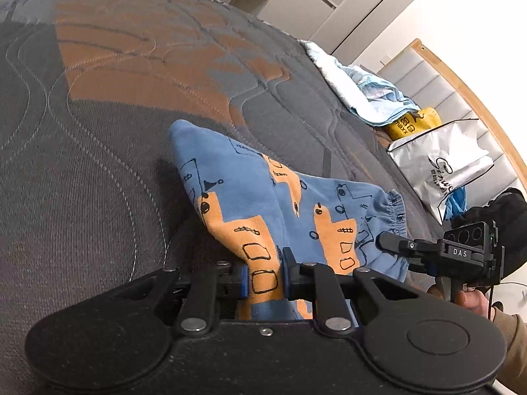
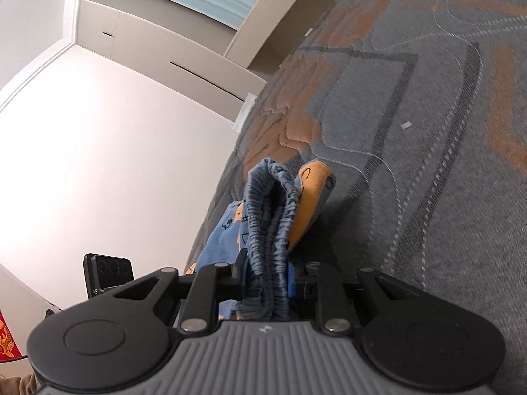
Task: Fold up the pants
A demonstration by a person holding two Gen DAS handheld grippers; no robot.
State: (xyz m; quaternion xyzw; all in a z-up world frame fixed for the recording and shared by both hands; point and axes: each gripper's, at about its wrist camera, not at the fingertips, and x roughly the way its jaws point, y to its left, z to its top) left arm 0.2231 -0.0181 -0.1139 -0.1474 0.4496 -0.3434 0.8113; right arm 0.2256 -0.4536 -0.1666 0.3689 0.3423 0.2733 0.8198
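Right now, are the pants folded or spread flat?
Folded, not flat: the pants are doubled; the waistband shows stacked layers in the right hand-held gripper.

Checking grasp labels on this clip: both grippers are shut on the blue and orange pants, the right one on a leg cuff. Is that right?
Not quite. The right gripper is shut on the gathered elastic waistband, not a cuff, as the right wrist view shows. The left gripper is indeed shut on the pants.

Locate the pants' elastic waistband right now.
Right wrist view, centre: the waistband is bunched and clamped in the right gripper, above the grey-orange mattress.
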